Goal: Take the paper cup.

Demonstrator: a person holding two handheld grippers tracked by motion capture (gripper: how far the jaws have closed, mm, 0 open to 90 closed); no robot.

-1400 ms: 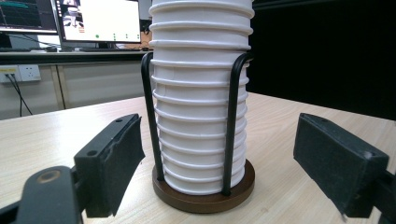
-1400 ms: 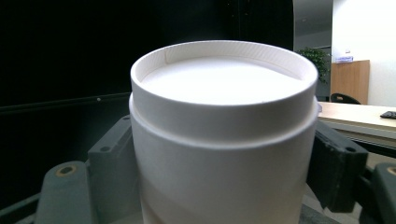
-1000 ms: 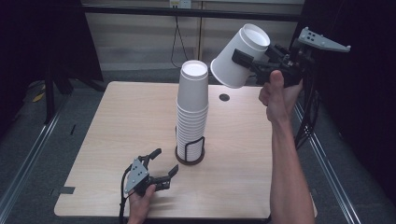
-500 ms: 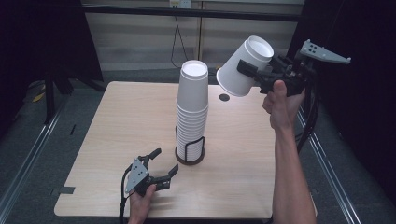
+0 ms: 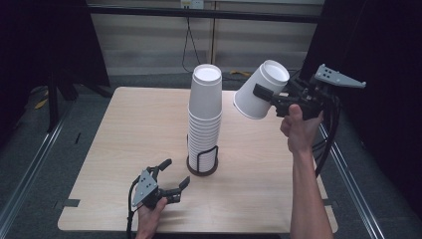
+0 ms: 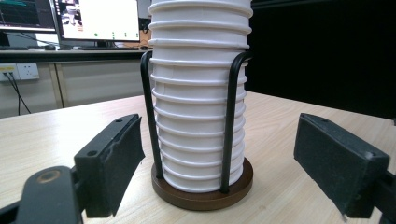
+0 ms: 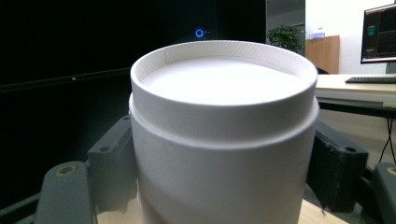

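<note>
the right hand is raised above the right side of the worktop, with the forearm coming up steeply from the bottom edge of the high view and the wrist bent so that the right gripper points to the left and a little up. its fingers are closed on a white cup, which is tilted, with its flat bottom turned up and to the right and its wide mouth turned down and to the left. in the right gripper view the cup stands between the two black pads, and both pads press on its sides.

the cup is in the air, to the right of the stack and near its top, but apart from it. the stack is made of white cups placed upside down in a black wire holder with a round brown base, near the middle of the worktop.

the left hand lies low at the front edge of the worktop, and the left gripper points toward the holder. its fingers are apart and hold nothing. in the left gripper view the stack and holder stand in front of the fingers, not touching them.
</note>
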